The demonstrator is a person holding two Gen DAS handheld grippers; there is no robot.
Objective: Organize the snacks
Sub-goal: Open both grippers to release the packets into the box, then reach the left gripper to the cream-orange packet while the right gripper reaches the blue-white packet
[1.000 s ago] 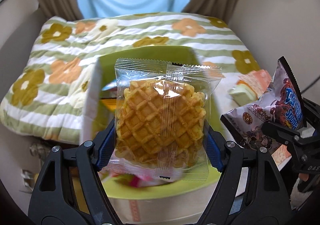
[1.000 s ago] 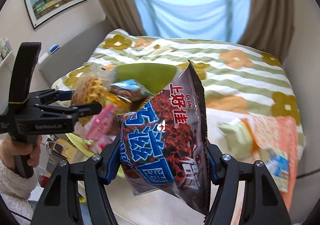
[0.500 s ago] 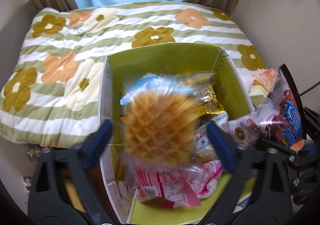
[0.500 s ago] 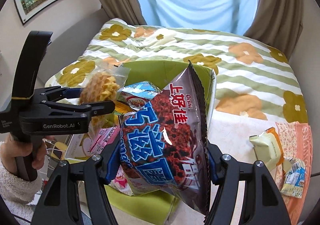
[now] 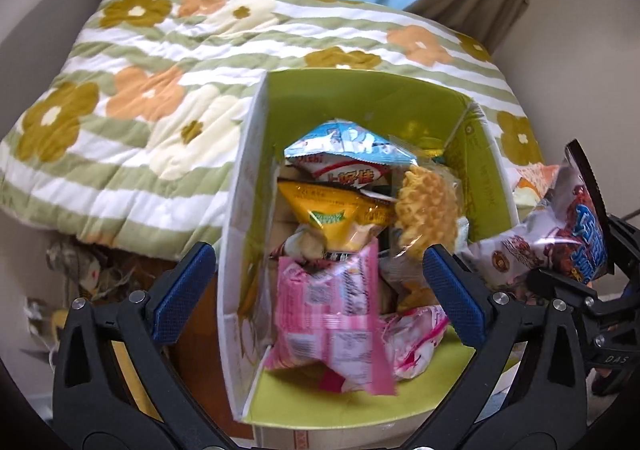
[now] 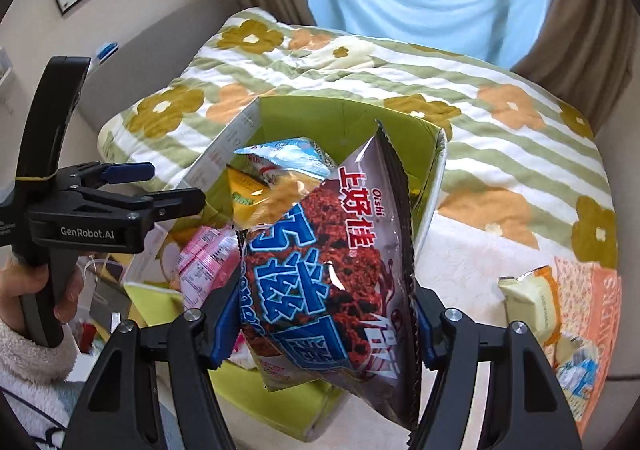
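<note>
My left tongs (image 5: 316, 290) hang spread wide and hold nothing above the green box (image 5: 360, 98) on the bed (image 5: 120, 90). The wrapped waffle (image 5: 428, 210) lies inside it, right of the yellow packet (image 5: 336, 210) and beyond the pink packet (image 5: 336, 314). My right tongs (image 6: 326, 324) clench the dark chocolate snack bag (image 6: 332, 258) over the box's right side.

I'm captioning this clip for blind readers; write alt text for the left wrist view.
The open left gripper hovers over a green box crammed with snack packets, a wrapped waffle among them. A floral quilt lies behind.
</note>
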